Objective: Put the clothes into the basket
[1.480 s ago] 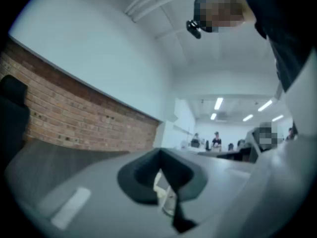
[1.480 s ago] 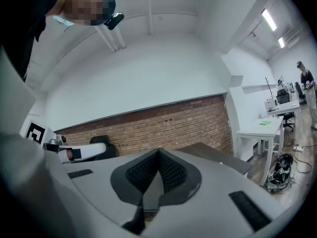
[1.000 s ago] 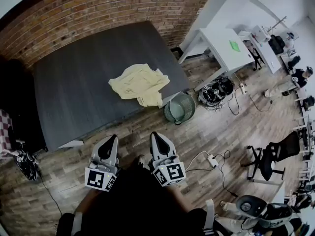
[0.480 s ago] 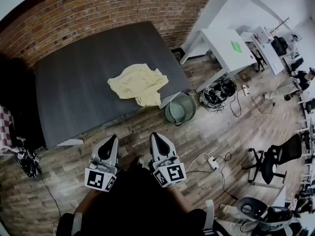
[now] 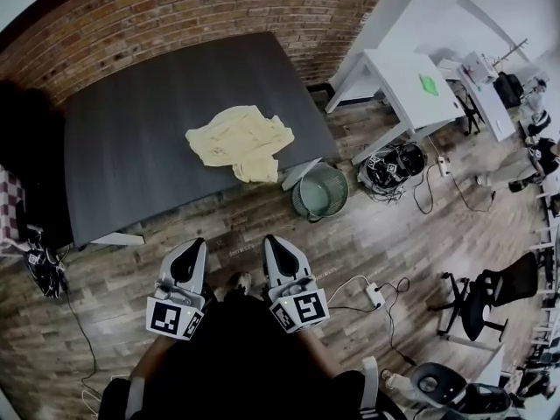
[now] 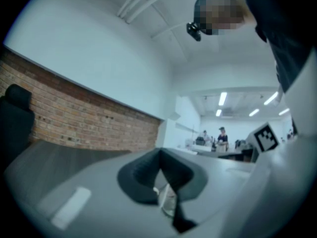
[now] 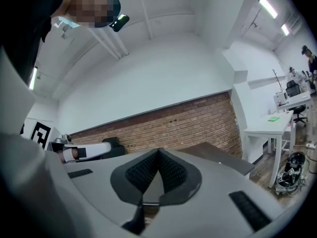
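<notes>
Both claws are closed and empty: the left claw (image 5: 191,246) and the right claw (image 5: 273,242) point level. Ahead, the green basket (image 5: 298,201) stands on the floor at the counter's (image 5: 131,138) near right corner. The yellow garment (image 5: 241,141) lies crumpled on the counter beyond that corner, slightly nearer the right claw.

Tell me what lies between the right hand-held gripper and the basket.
Only wooden floor. The head view shows nothing else between the right hand-held gripper and the green basket.
</notes>
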`<state>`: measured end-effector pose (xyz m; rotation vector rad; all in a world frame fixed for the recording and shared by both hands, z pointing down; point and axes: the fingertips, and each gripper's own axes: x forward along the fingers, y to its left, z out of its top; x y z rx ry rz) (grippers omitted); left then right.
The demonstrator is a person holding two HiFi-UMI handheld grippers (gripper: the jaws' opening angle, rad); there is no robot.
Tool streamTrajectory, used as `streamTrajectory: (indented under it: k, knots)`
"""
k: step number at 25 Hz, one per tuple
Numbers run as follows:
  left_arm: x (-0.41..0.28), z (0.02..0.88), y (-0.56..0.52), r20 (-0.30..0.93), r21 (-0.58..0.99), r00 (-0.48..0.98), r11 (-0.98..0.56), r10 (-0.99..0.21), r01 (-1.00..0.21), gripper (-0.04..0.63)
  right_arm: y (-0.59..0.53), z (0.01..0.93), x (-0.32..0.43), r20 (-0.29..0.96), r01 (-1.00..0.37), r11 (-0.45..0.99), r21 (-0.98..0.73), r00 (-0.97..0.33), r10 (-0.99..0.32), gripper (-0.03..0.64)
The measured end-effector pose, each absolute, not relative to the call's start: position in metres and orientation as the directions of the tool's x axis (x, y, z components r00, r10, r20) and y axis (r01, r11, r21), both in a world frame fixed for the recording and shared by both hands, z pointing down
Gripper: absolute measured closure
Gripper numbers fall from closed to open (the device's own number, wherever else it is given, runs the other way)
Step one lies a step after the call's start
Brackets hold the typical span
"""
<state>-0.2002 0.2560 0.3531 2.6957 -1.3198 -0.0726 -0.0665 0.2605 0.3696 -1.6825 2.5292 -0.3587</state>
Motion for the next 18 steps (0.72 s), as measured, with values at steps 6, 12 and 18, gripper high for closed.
streamTrajectory:
  k: [6, 12, 18]
  knots:
    - [-0.192, 0.363, 0.268, 0.041, 0.136, 0.581, -0.572, -0.813, -0.809, 0.591, 0.265, 0.381, -0.051, 0.069, -0.882, 0.405, -0.242, -0.432, -0.899, 0.612]
    - [-0.188, 0.364, 0.259, 0.039, 0.150, 0.560, -0.549, -0.828, -0.822, 0.591, 0.260, 0.386, -0.041, 0.085, -0.879, 0.409, -0.243, -0.440, -0.894, 0.611]
    - [-0.188, 0.368, 0.243, 0.036, 0.159, 0.555, -0.543, -0.831, -0.824, 0.591, 0.246, 0.384, -0.042, 0.087, -0.883, 0.412, -0.226, -0.440, -0.894, 0.611]
